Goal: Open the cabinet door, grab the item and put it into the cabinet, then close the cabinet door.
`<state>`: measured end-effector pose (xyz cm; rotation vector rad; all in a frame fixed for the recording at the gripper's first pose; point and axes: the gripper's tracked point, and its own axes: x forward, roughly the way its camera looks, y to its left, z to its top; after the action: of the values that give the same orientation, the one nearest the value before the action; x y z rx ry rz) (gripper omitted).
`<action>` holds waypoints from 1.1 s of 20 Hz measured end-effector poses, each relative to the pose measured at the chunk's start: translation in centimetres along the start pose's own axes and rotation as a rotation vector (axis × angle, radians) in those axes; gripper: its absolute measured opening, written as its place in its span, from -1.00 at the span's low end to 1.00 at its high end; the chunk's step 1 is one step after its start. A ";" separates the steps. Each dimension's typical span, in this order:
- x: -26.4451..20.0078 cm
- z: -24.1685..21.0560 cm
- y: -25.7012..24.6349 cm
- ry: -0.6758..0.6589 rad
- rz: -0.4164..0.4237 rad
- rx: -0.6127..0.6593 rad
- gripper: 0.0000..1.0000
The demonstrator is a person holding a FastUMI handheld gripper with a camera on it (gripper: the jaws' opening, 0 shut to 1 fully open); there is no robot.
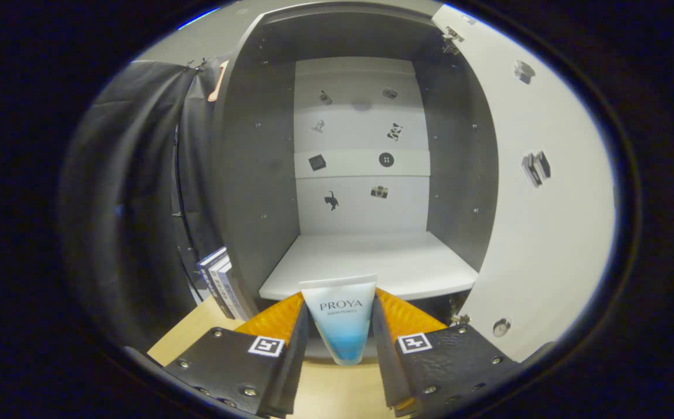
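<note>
Gripping smooth flat tube (340, 319) w/ gripper (340, 308) (cabinet door (546, 192) open).

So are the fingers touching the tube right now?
Touching. The gripper view shows both fingers pressed against the sides of the tube, no gap either side, in front of the open cabinet.

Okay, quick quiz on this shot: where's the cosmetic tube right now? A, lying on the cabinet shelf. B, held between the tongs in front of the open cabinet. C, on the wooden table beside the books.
B: the tube sits clamped between the tongs, short of the white shelf of the cabinet, whose door is swung open.
</note>
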<state>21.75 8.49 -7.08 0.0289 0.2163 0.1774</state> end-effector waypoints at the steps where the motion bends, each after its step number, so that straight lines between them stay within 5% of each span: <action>1: 0.5 0.5 -0.1 -0.015 -0.003 0.005 0.13; 12: 9.0 1.3 -0.9 -0.027 -0.026 0.048 0.13; 22: 10.3 0.2 -1.1 -0.004 -0.011 0.104 0.23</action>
<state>31.92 9.29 -9.13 0.1311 0.2217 0.1549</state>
